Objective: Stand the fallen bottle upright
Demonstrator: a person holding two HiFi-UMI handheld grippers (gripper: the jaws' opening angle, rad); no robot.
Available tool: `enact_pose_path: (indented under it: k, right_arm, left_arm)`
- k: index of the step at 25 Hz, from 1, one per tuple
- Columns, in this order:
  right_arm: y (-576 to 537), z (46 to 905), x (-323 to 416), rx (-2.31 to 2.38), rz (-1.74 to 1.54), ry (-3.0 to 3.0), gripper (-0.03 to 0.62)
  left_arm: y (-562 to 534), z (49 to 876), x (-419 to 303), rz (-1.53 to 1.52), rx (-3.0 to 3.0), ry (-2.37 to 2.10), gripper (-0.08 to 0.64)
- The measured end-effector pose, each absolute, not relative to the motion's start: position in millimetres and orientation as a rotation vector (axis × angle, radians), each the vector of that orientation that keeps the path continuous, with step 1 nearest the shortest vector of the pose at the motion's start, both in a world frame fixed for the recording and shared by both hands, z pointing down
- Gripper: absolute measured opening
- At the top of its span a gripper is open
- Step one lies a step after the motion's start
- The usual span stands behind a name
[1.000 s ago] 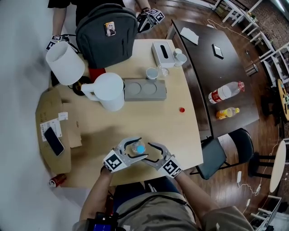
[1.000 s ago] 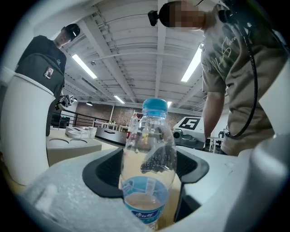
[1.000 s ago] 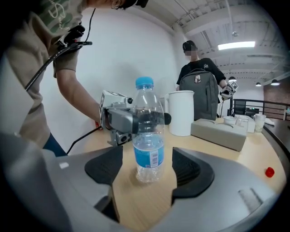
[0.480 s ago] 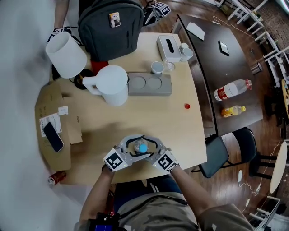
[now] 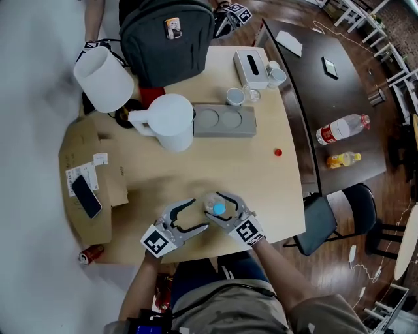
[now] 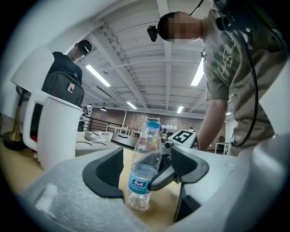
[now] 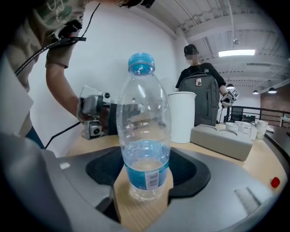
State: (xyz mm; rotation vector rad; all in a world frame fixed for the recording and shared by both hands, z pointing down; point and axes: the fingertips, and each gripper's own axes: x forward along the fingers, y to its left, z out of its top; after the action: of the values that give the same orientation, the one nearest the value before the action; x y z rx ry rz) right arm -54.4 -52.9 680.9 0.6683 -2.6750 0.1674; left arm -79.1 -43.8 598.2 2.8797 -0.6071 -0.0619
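Head view: right tool grips upright bottle

We read shared open-plan workspace, part lab, part office. Overhead: bare white ceiling with exposed beams, long strip lights, brick wall far back. Below: dark plank floor, pale wood table beside long dark table, black chair, white shelving racks along edge. We note everyday clutter: backpack, tissue box, cups, cardboard box. Second person across table holds marker-cube rig; we lean toward research lab.
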Motion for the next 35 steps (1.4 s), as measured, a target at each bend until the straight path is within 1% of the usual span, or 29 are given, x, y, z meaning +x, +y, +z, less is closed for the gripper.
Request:
enact_pose_path:
  k: [3,8,12,20,28,35]
  right_arm:
    - [-62.8,678.5,-53.5,0.740,0.215,-2.689,0.308]
    - [-61.1,680.9,-53.2,0.728,0.208,-2.695,0.310]
    - [-61.5,677.9,-50.5,0.717,0.201,-2.707,0.315]
    - [-65.4,668.0,-44.4,0.725,0.279,-2.744,0.333]
    - [-50.0,661.8,-40.9,0.634,0.199,-2.733,0.342]
    - [-36.6,652.7,-17.6,0.627,0.195,-2.730,0.342]
  left_arm:
    - [-28.0,582.4,-90.4,-0.031,2.890,-0.647,0.344]
    - [-8.1,576.8,-84.6,0.065,2.878,-0.620,0.344]
    - [-8.4,566.4,-76.3,0.011,2.839,-0.634,0.344]
    - [-5.4,546.9,-59.2,0.012,2.943,-0.585,0.344]
    - [4.1,544.7,-55.1,0.026,2.937,-0.564,0.341]
    - [14.5,539.3,-47.4,0.032,2.947,-0.526,0.341]
